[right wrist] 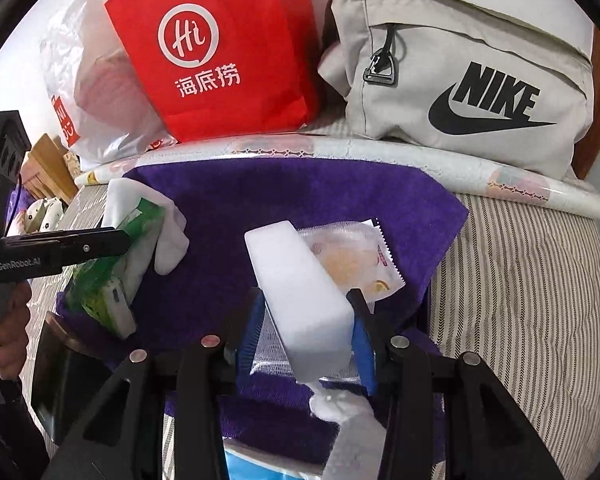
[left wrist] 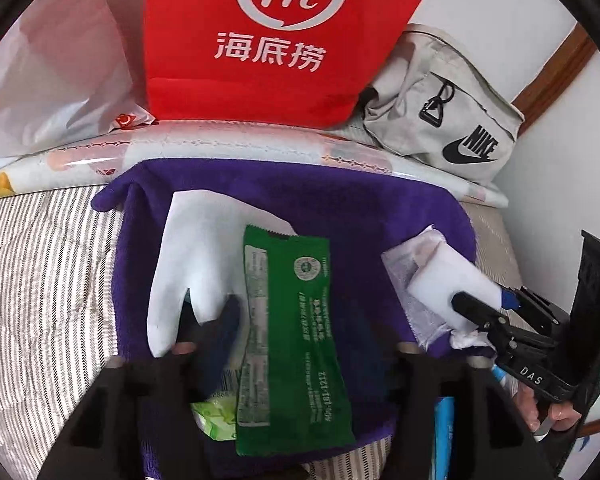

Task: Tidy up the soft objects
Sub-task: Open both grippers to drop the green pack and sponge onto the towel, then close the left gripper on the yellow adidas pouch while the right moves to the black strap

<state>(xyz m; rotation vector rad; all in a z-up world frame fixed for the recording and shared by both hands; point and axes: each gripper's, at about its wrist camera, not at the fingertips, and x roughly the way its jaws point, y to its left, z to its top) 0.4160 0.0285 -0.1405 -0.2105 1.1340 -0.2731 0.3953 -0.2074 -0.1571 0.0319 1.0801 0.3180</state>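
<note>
A purple towel (left wrist: 340,208) (right wrist: 260,200) lies on the striped bedding. On it lie a white glove (left wrist: 188,256) (right wrist: 172,236), a green wet-wipe packet (left wrist: 288,340) (right wrist: 140,232) and a clear snack packet (right wrist: 352,260) (left wrist: 404,264). My right gripper (right wrist: 306,334) (left wrist: 484,304) is shut on a white sponge block (right wrist: 300,300) (left wrist: 448,280) over the clear packet. My left gripper (left wrist: 296,356) is open over the green packet, its left finger (left wrist: 204,320) near the glove. It shows from the side in the right wrist view (right wrist: 112,240).
A red paper bag (left wrist: 252,40) (right wrist: 220,48), a grey Nike bag (left wrist: 448,120) (right wrist: 460,80) and a white plastic bag (left wrist: 52,80) (right wrist: 92,92) stand behind a rolled patterned sheet (left wrist: 220,152). A blue and white tissue pack (right wrist: 260,468) lies near me.
</note>
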